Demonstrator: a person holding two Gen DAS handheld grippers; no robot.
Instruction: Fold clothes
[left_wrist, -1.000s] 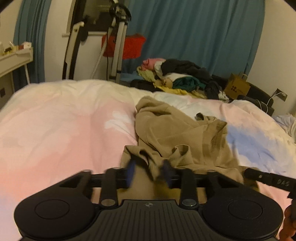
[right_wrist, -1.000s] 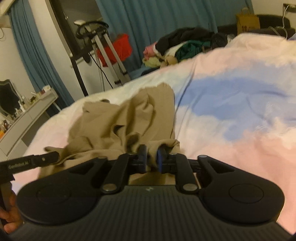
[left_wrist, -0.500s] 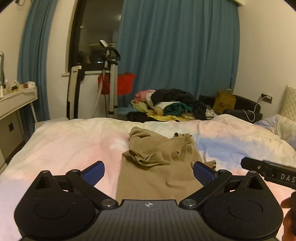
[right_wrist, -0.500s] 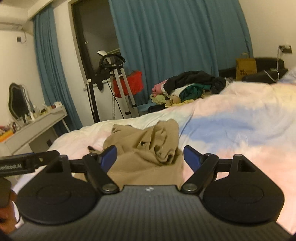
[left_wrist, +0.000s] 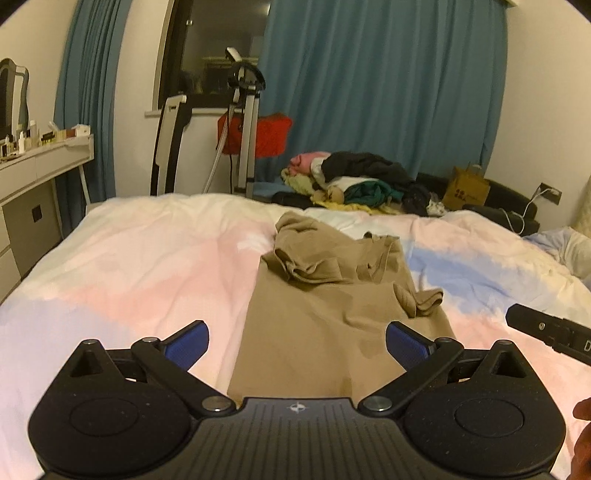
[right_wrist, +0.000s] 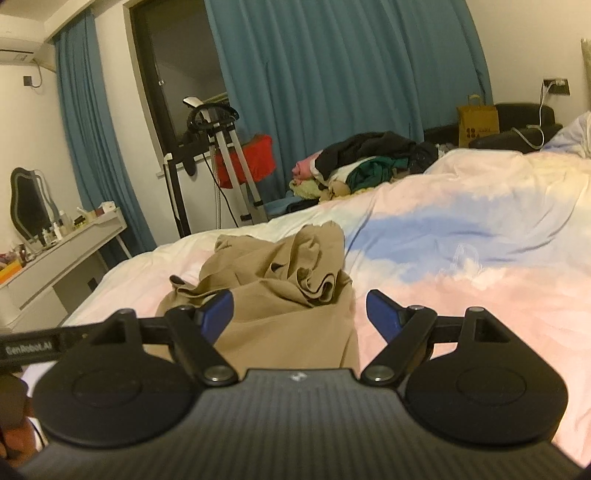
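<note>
Clothes for folding lie on the bed: 1 tan garment is spread flat at its near end and bunched at its far end, probably a fold half made, with a mixed pile beyond. Both the left tool and the right tool hover level above the near hem, wide open and holding nothing.

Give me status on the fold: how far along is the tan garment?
Done: the tan cotton garment lies on the pastel duvet, its near half smoothed flat. In hand: nothing; the left gripper and right gripper are both open above it. Left: the far end is bunched and unfolded, and the heap of mixed clothes beyond the bed looks untouched.
</note>
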